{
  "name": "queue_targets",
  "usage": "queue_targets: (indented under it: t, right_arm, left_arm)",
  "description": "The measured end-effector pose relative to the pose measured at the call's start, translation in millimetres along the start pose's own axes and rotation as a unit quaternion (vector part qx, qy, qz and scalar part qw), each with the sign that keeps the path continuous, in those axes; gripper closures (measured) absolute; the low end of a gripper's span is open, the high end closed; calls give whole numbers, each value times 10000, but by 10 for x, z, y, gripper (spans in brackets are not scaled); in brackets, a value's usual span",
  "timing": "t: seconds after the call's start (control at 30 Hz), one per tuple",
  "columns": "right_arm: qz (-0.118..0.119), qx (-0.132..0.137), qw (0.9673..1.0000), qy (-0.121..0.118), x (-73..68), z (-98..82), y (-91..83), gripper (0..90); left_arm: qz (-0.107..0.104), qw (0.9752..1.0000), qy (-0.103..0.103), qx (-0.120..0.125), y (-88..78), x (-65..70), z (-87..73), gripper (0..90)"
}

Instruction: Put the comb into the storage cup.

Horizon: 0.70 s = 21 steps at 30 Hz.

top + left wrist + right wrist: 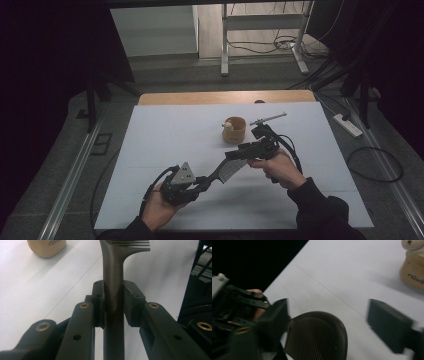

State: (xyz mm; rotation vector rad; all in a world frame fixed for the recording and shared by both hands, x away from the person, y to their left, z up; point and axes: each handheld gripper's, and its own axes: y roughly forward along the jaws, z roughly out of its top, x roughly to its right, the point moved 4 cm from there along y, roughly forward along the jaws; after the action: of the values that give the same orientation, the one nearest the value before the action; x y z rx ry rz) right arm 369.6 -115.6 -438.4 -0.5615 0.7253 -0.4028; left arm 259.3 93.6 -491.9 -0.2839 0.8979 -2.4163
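My left gripper [113,290] is shut on the handle of a dark slotted spatula [113,270], its pads [98,295] pressed on either side. In the high view the left gripper [200,181] sits low at the near left, and the spatula [231,169] points up and right from it. The spatula's ribbed head [317,337] lies between the jaws of my right gripper [332,315]. The left pad [277,315] is close against the head, while the right pad [387,322] stands well off it. In the high view the right gripper [234,156] comes in from the right.
A tan wooden cup [234,130] with a small pale figure in it stands on the white board [165,135] just beyond the grippers. A thin metal tool [268,118] lies to the cup's right. Cables and a power strip [347,125] lie on the floor.
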Motion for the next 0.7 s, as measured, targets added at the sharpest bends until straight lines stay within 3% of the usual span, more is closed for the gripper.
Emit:
queue_targets:
  t: [0.13, 0.33, 0.5, 0.57, 0.63, 0.7]
  right_arm:
    - [164, 49, 9998, 100, 19, 1, -22, 433]
    - [584, 24, 9975, 388, 45, -14, -25, 607]
    - [683, -16, 9965, 490, 51, -23, -18, 732]
    - [865, -43, 9938, 693, 61, -25, -22, 780]
    - [1241, -25, 9873, 997, 77, -22, -32, 827]
    - [1281, -30, 9861, 1063, 75, -28, -30, 836]
  left_arm:
    - [44, 10000, 20, 20, -5, -1, -1, 720]
    - [71, 10000, 36, 33, -10, -1, -2, 720]
    - [89, 9999, 79, 14, -1, 4, -6, 720]
    - [127, 9998, 142, -46, 11, 6, -15, 719]
    - [177, 9996, 196, -74, 27, 16, -14, 719]
    - [210, 9994, 250, -142, 43, 16, -20, 718]
